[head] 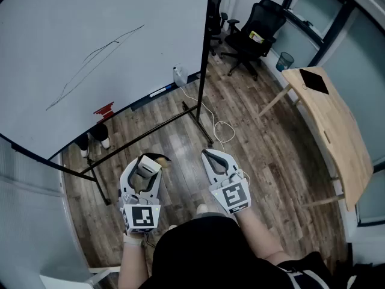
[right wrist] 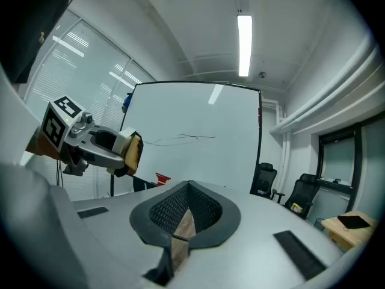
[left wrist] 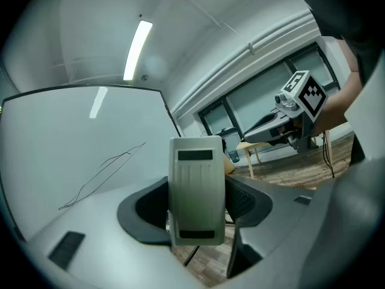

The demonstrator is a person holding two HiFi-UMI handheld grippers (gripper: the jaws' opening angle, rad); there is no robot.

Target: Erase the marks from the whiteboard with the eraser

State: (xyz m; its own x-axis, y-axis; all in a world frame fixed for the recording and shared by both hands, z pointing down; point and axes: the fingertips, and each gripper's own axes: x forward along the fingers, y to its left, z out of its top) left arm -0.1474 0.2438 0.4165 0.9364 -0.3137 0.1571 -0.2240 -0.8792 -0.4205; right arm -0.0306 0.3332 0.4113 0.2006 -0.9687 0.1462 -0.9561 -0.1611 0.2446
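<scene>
The whiteboard (head: pixel 90 47) stands on a frame ahead and to the left, with a thin dark scribble (head: pixel 90 59) slanting across it. A white eraser (head: pixel 146 168) with a tan felt side sits between the jaws of my left gripper (head: pixel 144 170), low over the floor and well short of the board. In the left gripper view the eraser (left wrist: pixel 195 188) fills the gap between the pads, with the scribble (left wrist: pixel 102 176) beyond. My right gripper (head: pixel 213 159) hangs beside it, shut and empty; its own view shows the gripper (right wrist: pixel 188 191) with jaws closed together, and the scribble (right wrist: pixel 180 139) far off.
The whiteboard's black stand legs (head: pixel 201 125) and a white cable (head: pixel 222 128) cross the wood floor ahead. A spray bottle (head: pixel 178 76) and a red item (head: pixel 104 110) lie near the board's foot. Office chairs (head: pixel 255 32), a bin (head: pixel 285 60) and a wooden table (head: pixel 337 131) stand to the right.
</scene>
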